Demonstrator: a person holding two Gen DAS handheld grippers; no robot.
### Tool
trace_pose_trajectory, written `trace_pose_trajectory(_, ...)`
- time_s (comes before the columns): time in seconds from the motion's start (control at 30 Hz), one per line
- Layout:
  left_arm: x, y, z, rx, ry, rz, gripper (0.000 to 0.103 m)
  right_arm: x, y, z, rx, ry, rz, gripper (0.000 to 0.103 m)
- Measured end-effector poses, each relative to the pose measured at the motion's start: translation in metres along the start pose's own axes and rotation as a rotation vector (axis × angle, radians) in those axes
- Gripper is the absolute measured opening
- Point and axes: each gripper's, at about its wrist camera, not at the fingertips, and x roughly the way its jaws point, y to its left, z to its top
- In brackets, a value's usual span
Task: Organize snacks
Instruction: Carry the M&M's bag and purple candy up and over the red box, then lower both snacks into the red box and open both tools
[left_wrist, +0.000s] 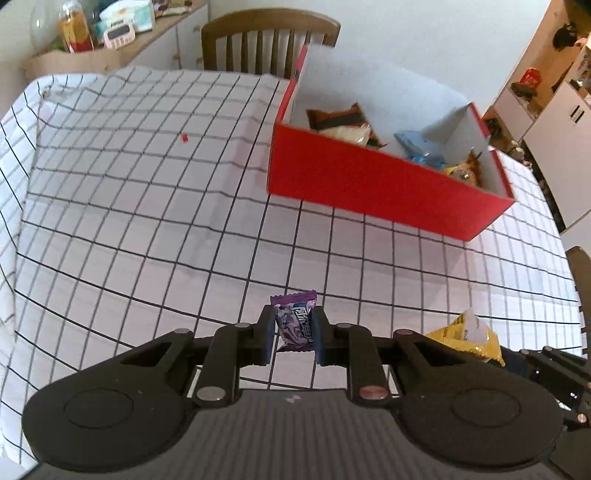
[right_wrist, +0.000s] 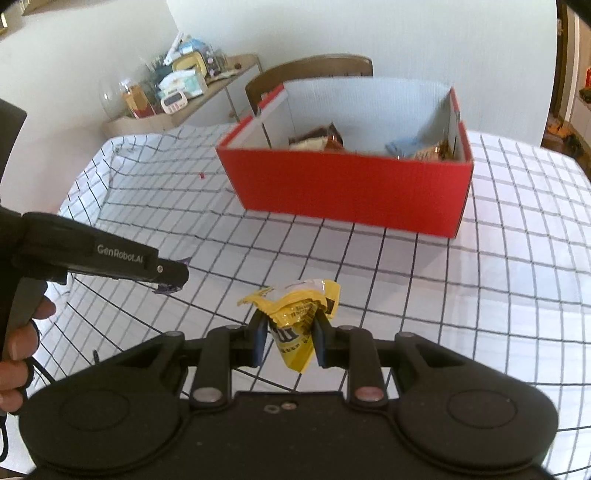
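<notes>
Left gripper (left_wrist: 294, 332): jaws clamped on purple candy (left_wrist: 294, 325).
Right gripper (right_wrist: 289, 336): jaws clamped on yellow packet (right_wrist: 295, 321).
Red box (right_wrist: 351, 192): ahead of both jaws, on checked tablecloth (left_wrist: 147, 221), holding snacks (left_wrist: 345, 127).

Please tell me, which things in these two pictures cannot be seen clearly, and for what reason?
- Purple candy packet, left wrist view: its sides are covered by the left gripper pads, its print too blurred to read.
- Yellow snack packet, right wrist view: crumpled in the right gripper, so its label is unreadable.
- Red box, both views: the front wall hides its floor; the snacks inside are blurred.
- Small red speck on the tablecloth: too small to identify.
</notes>
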Motion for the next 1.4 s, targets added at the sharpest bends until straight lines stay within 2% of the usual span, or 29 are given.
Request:
trace_pose_trajectory(0.43, -0.066, -0.022, 0.025, 0.078, -0.115, -0.022, 0.02, -0.054, 0.011, 0.038, -0.056, -0.13, -0.022, 0.024)
trace_pose_trajectory(0.77, -0.091, -0.056, 0.068, 0.153, -0.178, -0.014, 0.021, -0.068, -0.003, 0.083, -0.07, -0.198, -0.066, 0.024)
trace_pose_trajectory(1.0, -0.077, -0.074, 0.099, 0.171, -0.164, 0.0, 0.021, -0.06, -0.022, 0.116, -0.079, -0.209, -0.107, 0.024)
trace_pose_trajectory(1.4, -0.01, -0.086, 0.139, 0.168, -0.075, 0.045, 0.021, -0.001, -0.057, 0.151, -0.066, -0.134, -0.123, 0.024)
